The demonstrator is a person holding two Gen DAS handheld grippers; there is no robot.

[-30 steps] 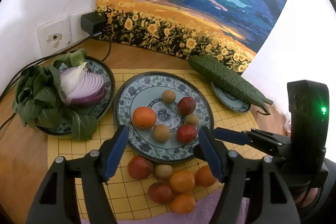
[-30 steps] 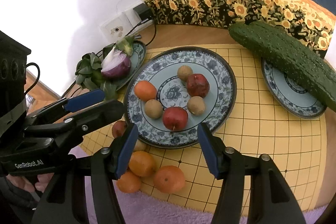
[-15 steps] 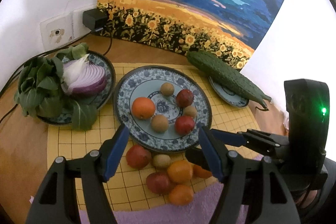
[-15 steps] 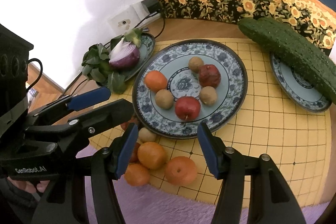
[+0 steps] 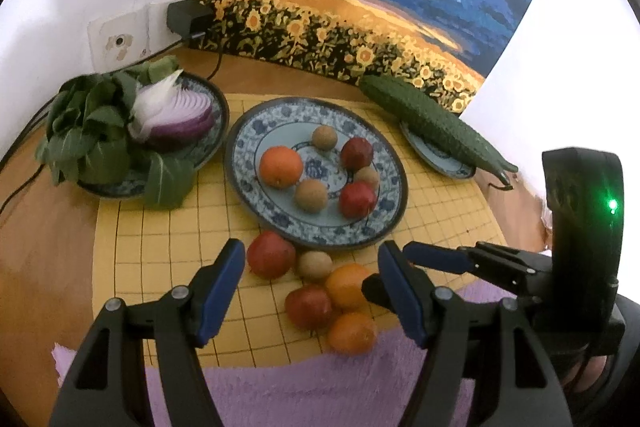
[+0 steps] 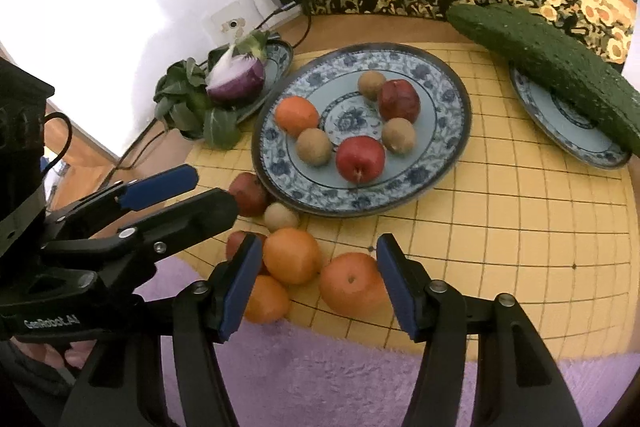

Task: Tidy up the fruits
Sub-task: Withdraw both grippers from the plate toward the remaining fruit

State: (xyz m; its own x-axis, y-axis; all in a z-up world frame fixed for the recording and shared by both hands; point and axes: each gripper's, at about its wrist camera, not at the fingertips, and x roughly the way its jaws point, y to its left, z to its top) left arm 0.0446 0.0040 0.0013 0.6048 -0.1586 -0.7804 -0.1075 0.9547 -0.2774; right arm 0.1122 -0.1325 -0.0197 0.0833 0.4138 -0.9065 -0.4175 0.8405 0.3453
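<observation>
1. Left gripper (image 5: 312, 287) jaws apart, empty, over loose fruit pile (image 5: 320, 291) at lower centre of yellow mat (image 5: 160, 239).
2. Right gripper (image 6: 316, 283) jaws apart, straddling an orange (image 6: 352, 285), not clamped.
3. Centre plate (image 5: 248, 183) holds six fruits.

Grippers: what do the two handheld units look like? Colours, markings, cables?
Both are black plastic scissor-style units with blue pads on the fingers and silver rivets at the pivots. The left gripper shows white "GenRobot.AI" lettering on its body and a thin black cable looping off its housing in the right wrist view. The right gripper has a tall black housing with a lit green LED, seen in the left wrist view.
</observation>
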